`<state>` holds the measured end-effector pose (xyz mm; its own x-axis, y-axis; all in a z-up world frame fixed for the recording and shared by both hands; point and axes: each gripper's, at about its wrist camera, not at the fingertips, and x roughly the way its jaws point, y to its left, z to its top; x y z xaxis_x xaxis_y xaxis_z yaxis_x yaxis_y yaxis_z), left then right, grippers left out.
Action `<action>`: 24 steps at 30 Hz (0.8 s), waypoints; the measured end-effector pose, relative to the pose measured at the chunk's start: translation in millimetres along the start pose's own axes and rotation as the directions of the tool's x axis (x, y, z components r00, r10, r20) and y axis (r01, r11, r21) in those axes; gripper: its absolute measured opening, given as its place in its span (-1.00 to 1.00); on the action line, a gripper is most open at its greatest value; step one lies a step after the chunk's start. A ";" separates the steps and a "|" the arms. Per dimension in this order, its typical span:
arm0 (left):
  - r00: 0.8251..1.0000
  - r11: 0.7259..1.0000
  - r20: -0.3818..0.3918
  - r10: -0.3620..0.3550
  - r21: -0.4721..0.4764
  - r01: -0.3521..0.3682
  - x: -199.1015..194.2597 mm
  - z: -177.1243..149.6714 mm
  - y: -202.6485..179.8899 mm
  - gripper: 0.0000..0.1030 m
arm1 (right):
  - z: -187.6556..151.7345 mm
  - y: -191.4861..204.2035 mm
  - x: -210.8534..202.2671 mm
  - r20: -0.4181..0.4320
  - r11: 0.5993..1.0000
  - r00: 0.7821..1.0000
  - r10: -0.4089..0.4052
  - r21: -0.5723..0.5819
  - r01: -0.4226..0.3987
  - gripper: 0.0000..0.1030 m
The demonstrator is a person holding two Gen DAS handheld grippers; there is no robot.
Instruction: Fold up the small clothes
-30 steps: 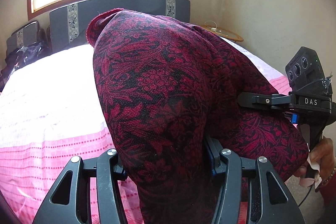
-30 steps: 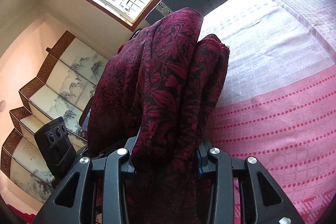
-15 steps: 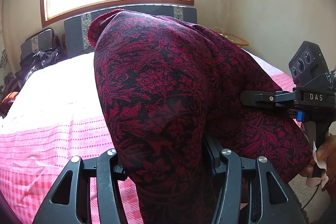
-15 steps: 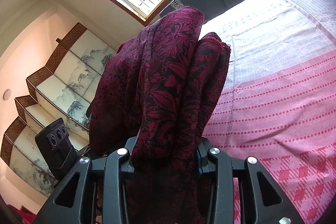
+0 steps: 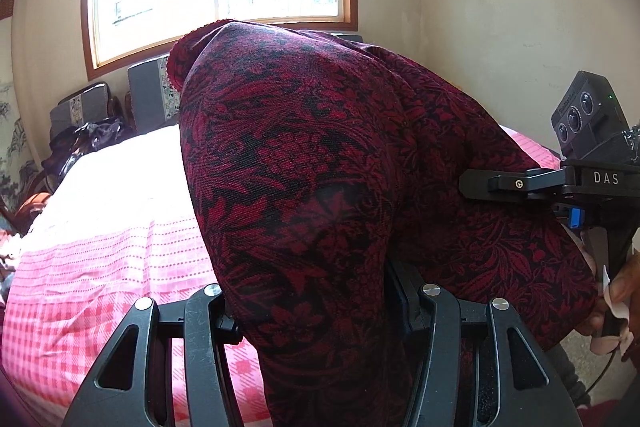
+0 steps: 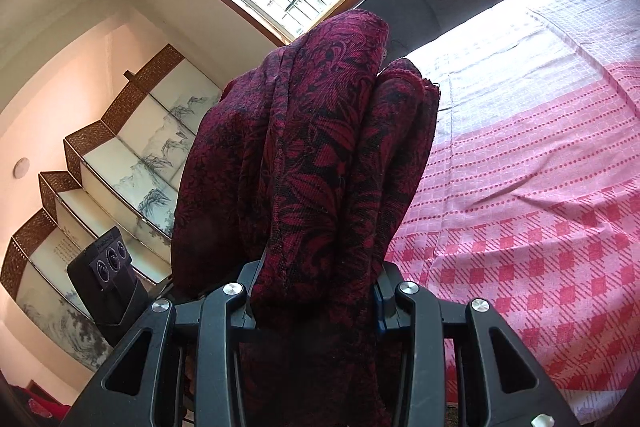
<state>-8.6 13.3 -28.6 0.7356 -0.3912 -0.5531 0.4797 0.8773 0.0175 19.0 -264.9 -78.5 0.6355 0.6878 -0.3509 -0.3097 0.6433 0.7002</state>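
Note:
A dark red cloth with a black floral pattern (image 5: 304,163) hangs in the air above the bed, held by both grippers. My left gripper (image 5: 316,259) is shut on one bunched end; the cloth drapes over its fingers and hides their tips. Off to the right, my right gripper (image 5: 500,183) clamps the other end, with a person's hand (image 5: 620,287) on its handle. In the right wrist view the cloth (image 6: 320,147) stands in thick folds between the jaws of the right gripper (image 6: 316,259), which is shut on it. The left gripper's camera block (image 6: 108,267) shows at the lower left.
Below lies a bed with a pink checked and dotted sheet (image 5: 100,267) (image 6: 540,207). A grey headboard (image 5: 148,95) and window stand behind it. Dark clothes (image 5: 84,139) are piled at the far left. A painted folding screen (image 6: 120,167) lines one side.
Both grippers have carried the cloth back across the bed together, so more of the checked part of the sheet shows below. The grip on the cloth is unchanged.

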 end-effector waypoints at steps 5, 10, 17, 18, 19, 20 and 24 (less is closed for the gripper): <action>1.000 0.999 0.011 0.016 0.033 -0.017 -15.2 -8.0 -13.9 0.04 | -11.7 -2.2 -16.0 0.021 1.000 1.000 0.017 -0.003 -0.017 -0.31; 1.000 0.999 0.021 0.023 0.044 -0.024 -25.5 -14.3 -25.1 0.05 | -17.8 5.7 -20.9 0.030 1.000 0.999 0.029 -0.010 -0.029 -0.31; 0.999 0.998 0.025 0.030 0.054 -0.032 -28.8 -21.5 -31.7 0.05 | -21.1 6.2 -21.1 0.035 0.999 0.999 0.040 -0.008 -0.039 -0.31; 0.999 0.998 0.025 0.032 0.053 -0.033 -28.6 -23.2 -29.9 0.05 | -21.5 5.7 -20.8 0.035 0.999 0.999 0.041 -0.009 -0.041 -0.31; 0.999 0.998 0.024 0.033 0.048 -0.034 -29.5 -24.9 -29.8 0.05 | -15.6 6.7 -15.8 0.033 0.999 0.998 0.045 -0.008 -0.044 -0.31; 0.999 0.998 0.023 0.035 0.044 -0.036 -30.9 -25.9 -29.5 0.04 | -15.0 6.8 -14.9 0.031 0.999 0.998 0.049 -0.008 -0.049 -0.31; 0.997 0.997 0.039 0.061 0.042 -0.063 -40.2 -26.4 -25.7 0.04 | -9.4 11.1 -11.4 0.026 0.997 0.997 0.074 -0.013 -0.074 -0.31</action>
<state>-63.1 13.8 -28.8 0.7818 -0.3472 -0.5179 0.4519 0.8878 0.0869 1.7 -262.4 -72.5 0.6291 0.7244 -0.2817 -0.3650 0.5954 0.7158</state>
